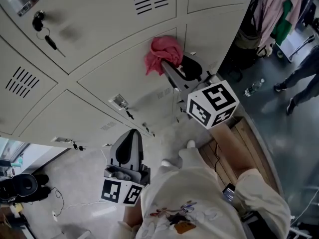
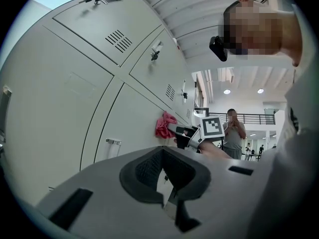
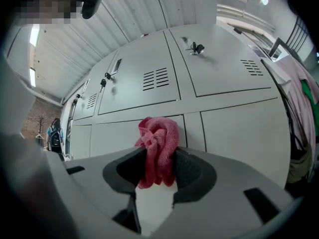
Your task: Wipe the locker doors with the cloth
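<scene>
The pink cloth (image 1: 163,54) (image 3: 158,146) is bunched into a knot and pinched between the jaws of the right gripper (image 1: 168,66) (image 3: 159,159), which close on its lower folds while the rest bulges out past the tips. In the left gripper view the cloth (image 2: 164,126) appears to lie against a pale grey locker door (image 1: 124,78), close to the upright seam that divides this door from its neighbour. Around the cloth the door face is flat and bare. Above it in the right gripper view a horizontal seam runs across, and beyond that sit vent slats (image 3: 155,78) and keys (image 3: 195,48) left in a lock. Down the door from the cloth in the head view a small latch (image 1: 119,102) sticks out, the only raised thing near it. The left gripper (image 1: 130,134) (image 2: 165,169) hangs well apart from the cloth, lower along the same row, its jaws drawn almost together with only a thin slit between them and nothing in them. Away from the cloth, past the end of the lockers, clothes (image 1: 279,9) hang in pink and green, and a dark floor (image 1: 279,133) opens out with a water bottle (image 1: 253,87) lying on it and a bystander's legs (image 1: 299,78) beyond. A wooden bench (image 1: 239,143) runs along the foot of the lockers.
</scene>
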A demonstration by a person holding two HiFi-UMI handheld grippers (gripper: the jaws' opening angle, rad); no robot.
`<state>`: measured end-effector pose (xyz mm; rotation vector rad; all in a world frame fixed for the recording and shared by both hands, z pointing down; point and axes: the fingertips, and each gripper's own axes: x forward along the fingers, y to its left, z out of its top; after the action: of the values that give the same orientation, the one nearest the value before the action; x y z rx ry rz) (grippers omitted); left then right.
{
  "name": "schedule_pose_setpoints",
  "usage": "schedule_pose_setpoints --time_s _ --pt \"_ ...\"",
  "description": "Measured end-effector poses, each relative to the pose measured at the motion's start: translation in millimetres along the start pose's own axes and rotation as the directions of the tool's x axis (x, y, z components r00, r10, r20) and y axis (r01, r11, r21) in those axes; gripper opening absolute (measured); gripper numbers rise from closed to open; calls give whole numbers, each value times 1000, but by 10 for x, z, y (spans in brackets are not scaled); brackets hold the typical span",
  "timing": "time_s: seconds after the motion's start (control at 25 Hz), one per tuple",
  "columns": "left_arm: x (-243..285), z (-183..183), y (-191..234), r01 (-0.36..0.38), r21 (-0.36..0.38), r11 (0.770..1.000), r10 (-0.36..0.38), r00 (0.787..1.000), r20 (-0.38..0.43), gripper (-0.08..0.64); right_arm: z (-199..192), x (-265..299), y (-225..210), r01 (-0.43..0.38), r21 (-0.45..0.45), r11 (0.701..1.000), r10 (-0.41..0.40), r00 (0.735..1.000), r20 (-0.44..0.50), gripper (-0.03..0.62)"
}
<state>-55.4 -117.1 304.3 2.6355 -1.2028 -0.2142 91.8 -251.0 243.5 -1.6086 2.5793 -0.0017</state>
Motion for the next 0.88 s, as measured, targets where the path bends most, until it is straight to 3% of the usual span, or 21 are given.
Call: schedule_pose_setpoints --time_s 0.52,0.88 --pt "-35 37 -4 14 15 1000 -13 1000 -6 3 -221 -63 -296 79 -57 995 -81 996 -33 158" --pt "-152 -79 34 22 -28 999 -22 999 -24 2 -479 -110 -342 159 -60 985 -163 985 -50 158"
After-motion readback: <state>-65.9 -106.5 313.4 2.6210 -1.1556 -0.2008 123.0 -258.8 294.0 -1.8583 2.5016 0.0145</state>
